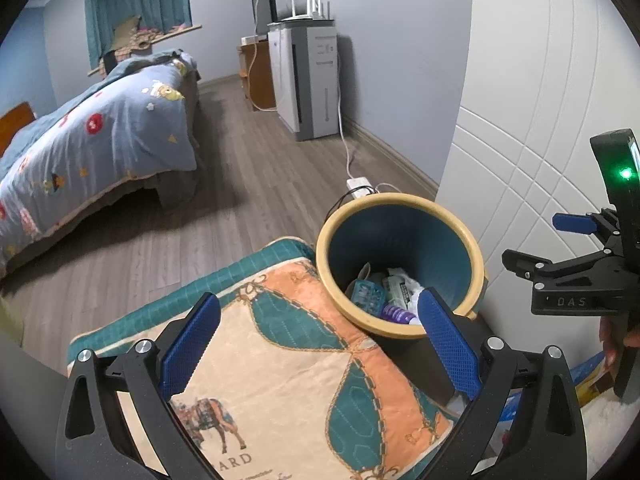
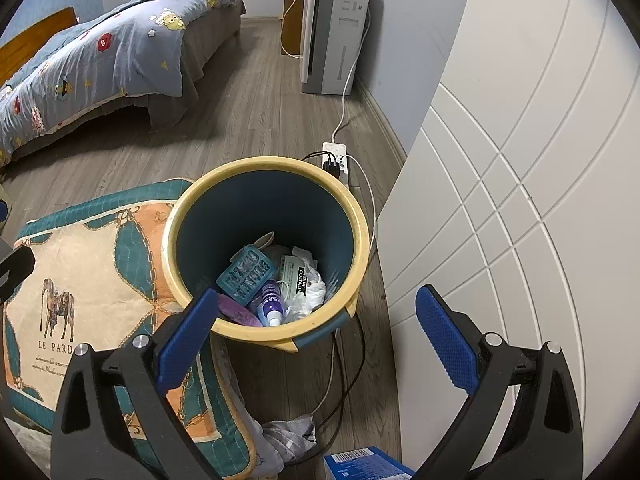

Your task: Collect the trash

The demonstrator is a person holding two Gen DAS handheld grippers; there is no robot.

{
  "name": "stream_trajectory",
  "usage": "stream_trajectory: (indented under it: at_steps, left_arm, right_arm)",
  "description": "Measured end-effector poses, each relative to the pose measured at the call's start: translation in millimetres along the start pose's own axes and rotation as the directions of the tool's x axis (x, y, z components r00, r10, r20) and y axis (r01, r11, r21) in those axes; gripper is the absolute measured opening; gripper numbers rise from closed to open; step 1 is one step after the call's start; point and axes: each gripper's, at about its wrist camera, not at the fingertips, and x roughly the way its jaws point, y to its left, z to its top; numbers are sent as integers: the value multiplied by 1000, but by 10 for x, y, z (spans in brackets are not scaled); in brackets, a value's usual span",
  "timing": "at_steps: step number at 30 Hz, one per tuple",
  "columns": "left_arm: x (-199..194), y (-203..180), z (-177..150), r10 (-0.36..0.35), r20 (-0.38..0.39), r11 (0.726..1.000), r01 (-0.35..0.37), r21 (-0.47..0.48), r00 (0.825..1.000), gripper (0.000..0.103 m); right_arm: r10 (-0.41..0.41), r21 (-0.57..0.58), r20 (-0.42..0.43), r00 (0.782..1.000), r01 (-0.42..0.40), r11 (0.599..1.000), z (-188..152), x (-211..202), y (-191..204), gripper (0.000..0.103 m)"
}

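Tongs come first: the right gripper [image 2: 316,340] hangs spread wide and empty above the trash bin [image 2: 362,240], a sign its load may already be in. The left gripper [image 1: 320,344] is likewise splayed over the patterned cushion [image 1: 280,380], carrying nothing. Collected rubbish, a teal box [image 2: 246,274], purple bottle [image 2: 272,300] and crumpled tissue [image 2: 312,292], lies at the bin's bottom. Beside the bin stands a white cabinet door [image 2: 520,160].

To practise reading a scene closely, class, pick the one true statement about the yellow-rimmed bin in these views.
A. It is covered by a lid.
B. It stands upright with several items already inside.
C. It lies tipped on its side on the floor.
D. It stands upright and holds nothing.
B: the bin stands upright and lidless beside the patterned cushion, with a teal box, a small purple bottle and crumpled white paper at its bottom.
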Motion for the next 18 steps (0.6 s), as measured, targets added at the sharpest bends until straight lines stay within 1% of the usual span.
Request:
stream_trajectory:
  at_steps: [9,14,18]
  left_arm:
    - [8,3,-3,-5,-7,1000,5,2,1000,98]
    - [4,-20,-8,-6,-4,1000,6,19,1000,98]
    - [1,-31,-16,-26,-18,1000,26,17,1000,98]
  right_arm:
    - [-7,5,-3,1000,7,1000,-10,20,-12,97]
    - [-10,2,-8,1000,10,1000,-12,7,6,97]
    - [-12,9,-8,1000,12,1000,-13,-4,5,97]
